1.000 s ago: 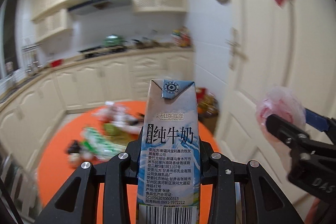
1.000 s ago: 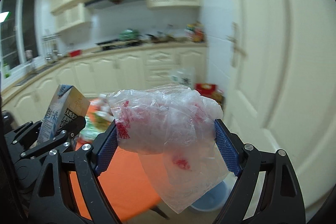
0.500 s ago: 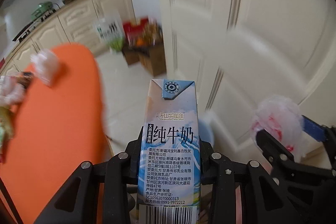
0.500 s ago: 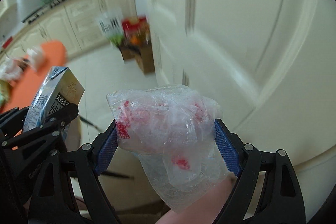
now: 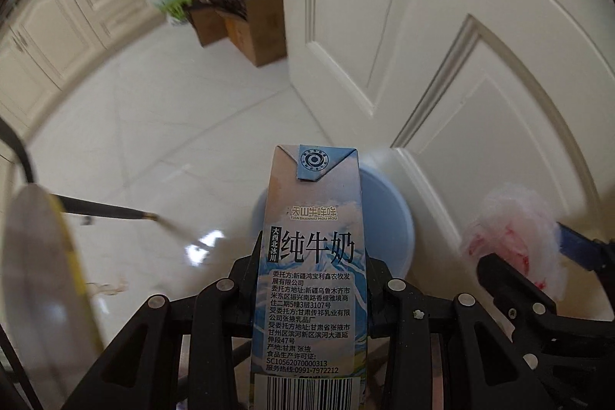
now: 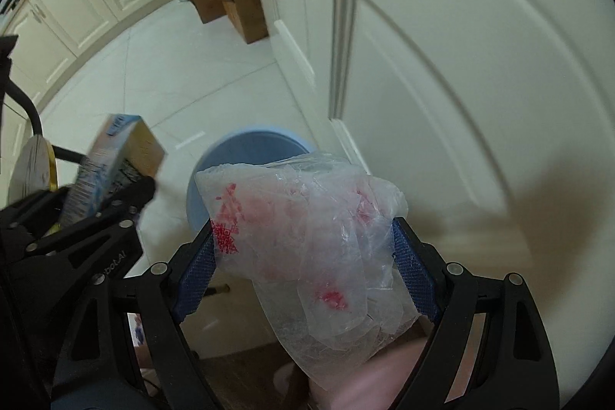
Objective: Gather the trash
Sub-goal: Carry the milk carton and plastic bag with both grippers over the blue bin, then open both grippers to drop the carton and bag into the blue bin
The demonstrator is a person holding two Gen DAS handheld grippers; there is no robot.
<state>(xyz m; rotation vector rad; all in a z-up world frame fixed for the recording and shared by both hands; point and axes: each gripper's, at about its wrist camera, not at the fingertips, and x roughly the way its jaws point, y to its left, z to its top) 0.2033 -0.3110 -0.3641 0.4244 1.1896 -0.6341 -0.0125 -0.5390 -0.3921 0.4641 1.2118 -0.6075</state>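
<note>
Both views have swung off the kitchen and orange table, down onto white floor tile and the panelled door (image 5: 384,25). A blue bin (image 6: 246,148) by the foot of that door was a sliver a moment back and is now mostly in view, below both loads.

Left tool (image 5: 311,279): clamped on the milk carton (image 5: 311,256), same grip as before. Carton stands upright between the fingers with its folded top toward the bin: pale blue and white, mountain print, black Chinese text, barcode at the bottom edge. In the left view it covers the middle of the bin.

Right tool (image 6: 303,248): blue pads set wide, pressed into both sides of a crumpled plastic bag (image 6: 307,237), unchanged. Bag is clear with red print and hangs slack below the pads, over the bin's near side.

Hard to make out:
- bin interior, blocked by carton and bag
- carton base, cut off by the frame
- a round pale edge with a yellow rim (image 5: 34,275) left of the bin, blurred
- cardboard boxes (image 5: 246,22) with bags in them, further along the door from the bin; contents unclear.
</note>
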